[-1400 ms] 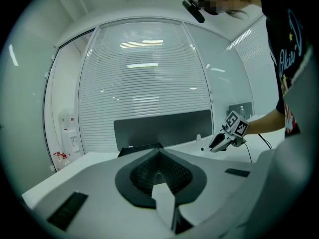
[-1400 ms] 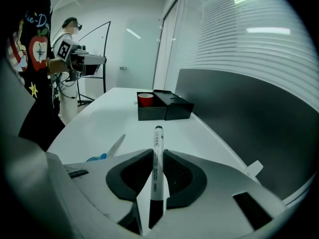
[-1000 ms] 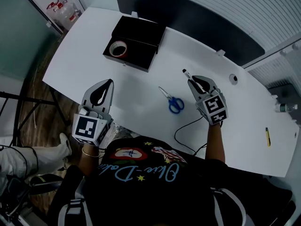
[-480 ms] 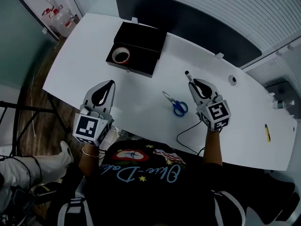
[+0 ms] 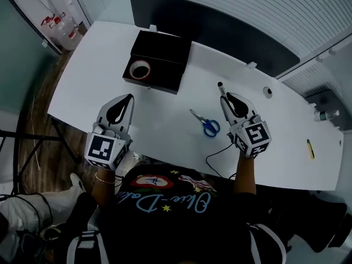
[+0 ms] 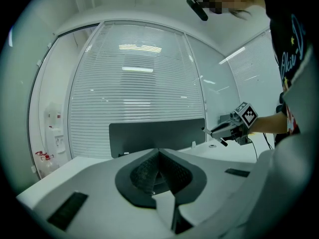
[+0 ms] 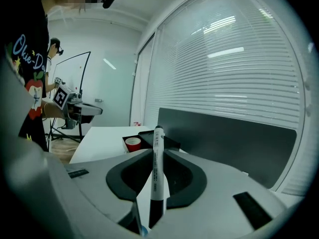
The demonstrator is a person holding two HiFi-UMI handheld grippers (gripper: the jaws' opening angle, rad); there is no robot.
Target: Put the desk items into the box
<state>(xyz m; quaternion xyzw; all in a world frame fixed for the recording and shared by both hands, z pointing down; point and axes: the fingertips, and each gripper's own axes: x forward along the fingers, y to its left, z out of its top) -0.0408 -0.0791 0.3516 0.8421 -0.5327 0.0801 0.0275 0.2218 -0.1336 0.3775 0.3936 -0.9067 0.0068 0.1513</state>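
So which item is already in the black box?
The red tape roll; the blue scissors lie on the desk, the right gripper holds the white marker.

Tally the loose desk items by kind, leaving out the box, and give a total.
tape roll: 1, in the box
scissors: 1
marker: 1, in the right gripper
small yellow item: 1, too small to identify
total: 4
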